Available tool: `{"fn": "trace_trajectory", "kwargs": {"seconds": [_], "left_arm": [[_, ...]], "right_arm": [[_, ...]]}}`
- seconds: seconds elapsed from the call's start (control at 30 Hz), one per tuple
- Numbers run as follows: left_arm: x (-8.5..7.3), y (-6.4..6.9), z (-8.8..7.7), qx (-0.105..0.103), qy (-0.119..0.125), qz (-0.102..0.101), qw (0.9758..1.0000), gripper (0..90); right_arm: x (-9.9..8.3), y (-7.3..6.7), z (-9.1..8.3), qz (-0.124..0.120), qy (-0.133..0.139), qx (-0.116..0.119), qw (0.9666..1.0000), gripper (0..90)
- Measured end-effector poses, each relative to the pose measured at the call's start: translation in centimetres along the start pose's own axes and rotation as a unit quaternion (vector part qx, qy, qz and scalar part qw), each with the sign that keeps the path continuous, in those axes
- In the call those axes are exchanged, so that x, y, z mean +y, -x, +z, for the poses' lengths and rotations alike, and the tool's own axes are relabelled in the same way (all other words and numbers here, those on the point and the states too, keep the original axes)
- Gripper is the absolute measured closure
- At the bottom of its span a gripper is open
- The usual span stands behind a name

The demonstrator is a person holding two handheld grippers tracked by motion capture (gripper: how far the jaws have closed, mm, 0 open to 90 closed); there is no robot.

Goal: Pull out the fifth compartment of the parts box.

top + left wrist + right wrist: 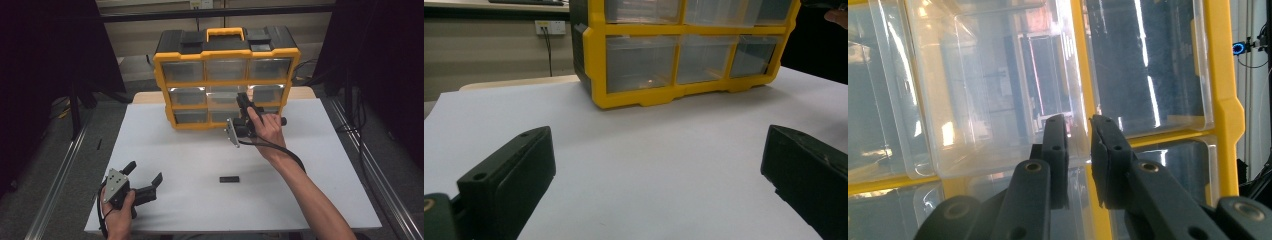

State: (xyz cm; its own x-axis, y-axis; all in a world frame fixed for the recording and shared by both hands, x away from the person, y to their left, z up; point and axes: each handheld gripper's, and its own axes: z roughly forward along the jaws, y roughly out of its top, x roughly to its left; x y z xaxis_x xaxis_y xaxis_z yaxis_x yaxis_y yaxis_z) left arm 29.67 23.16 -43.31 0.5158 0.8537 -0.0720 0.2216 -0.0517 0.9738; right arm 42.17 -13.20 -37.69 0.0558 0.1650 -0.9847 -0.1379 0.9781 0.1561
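Observation:
A yellow and black organiser [200,55] with clear drawers stands at the back of the white table [190,150]. Its middle drawer [222,97] in the middle row sticks out a little. My right gripper [243,100], turned on its side, reaches to that drawer. In the right gripper view the jaws [1078,122] stand nearly together, pinching the clear drawer's [998,90] front edge beside the yellow frame [1220,100]. My left gripper [145,172] rests at the table's front left, open, with bare table between its jaws [659,165]; the organiser [596,65] lies ahead of it.
A small flat black piece [229,179] lies on the table in front of the right forearm. Dark curtains hang on both sides, and rails run along the floor left and right. A cable trails from the right gripper along the arm.

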Motion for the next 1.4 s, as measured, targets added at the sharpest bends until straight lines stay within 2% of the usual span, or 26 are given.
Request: {"fn": "trace_trajectory", "kwargs": {"seconds": [1.4], "left_arm": [[0.0,0.0,-0.1,0.000,0.003,0.002,1.0000,1.3]], "right_arm": [[0.0,-0.2,-1.5,-0.001,0.011,-0.002,0.9999,77.8]]}}
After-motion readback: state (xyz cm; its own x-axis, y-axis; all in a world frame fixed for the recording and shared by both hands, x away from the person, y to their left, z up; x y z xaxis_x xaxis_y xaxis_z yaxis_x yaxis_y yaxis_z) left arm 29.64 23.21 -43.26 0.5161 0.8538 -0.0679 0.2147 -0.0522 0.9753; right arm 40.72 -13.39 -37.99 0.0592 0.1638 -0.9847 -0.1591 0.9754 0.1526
